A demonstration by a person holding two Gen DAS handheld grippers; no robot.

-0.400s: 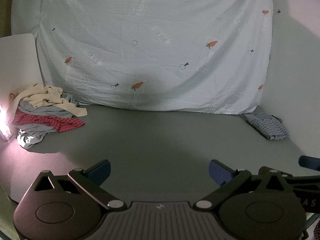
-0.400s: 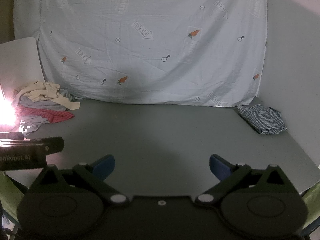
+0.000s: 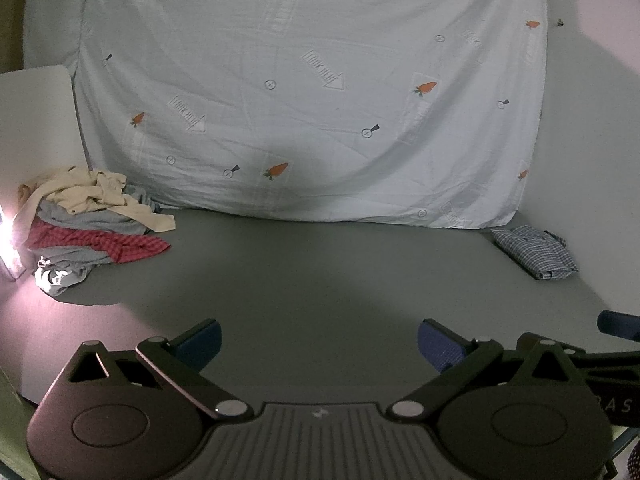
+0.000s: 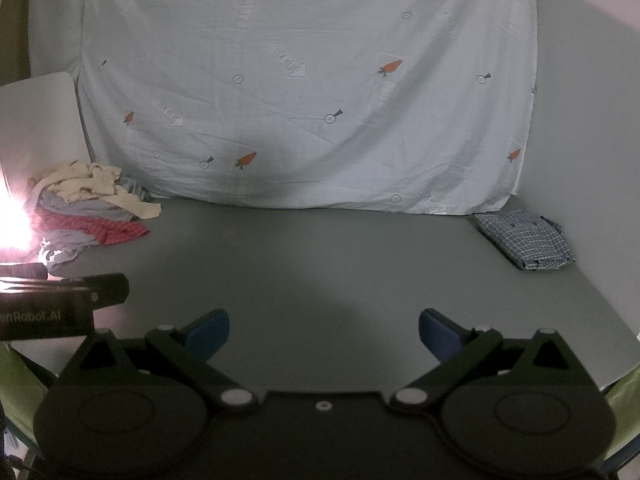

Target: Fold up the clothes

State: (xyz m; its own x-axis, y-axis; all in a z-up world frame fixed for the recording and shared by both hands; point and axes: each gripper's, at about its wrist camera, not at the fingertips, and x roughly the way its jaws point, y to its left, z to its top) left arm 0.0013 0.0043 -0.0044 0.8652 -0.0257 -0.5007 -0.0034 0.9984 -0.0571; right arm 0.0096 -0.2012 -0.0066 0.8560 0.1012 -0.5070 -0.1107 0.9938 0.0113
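A heap of unfolded clothes (image 3: 90, 216) lies at the far left of the grey table (image 3: 320, 280): cream, grey and red-checked pieces; it also shows in the right wrist view (image 4: 88, 212). A folded blue-checked shirt (image 3: 534, 250) lies at the far right, seen too in the right wrist view (image 4: 524, 244). My left gripper (image 3: 318, 340) is open and empty above the table's near edge. My right gripper (image 4: 322, 330) is open and empty beside it. Both are far from the clothes.
A pale sheet with carrot prints (image 3: 312, 92) hangs behind the table. A bright lamp (image 4: 8, 220) glares at the far left. A white board (image 3: 36, 120) leans at the left. The left gripper's body (image 4: 60, 300) shows at the right wrist view's left.
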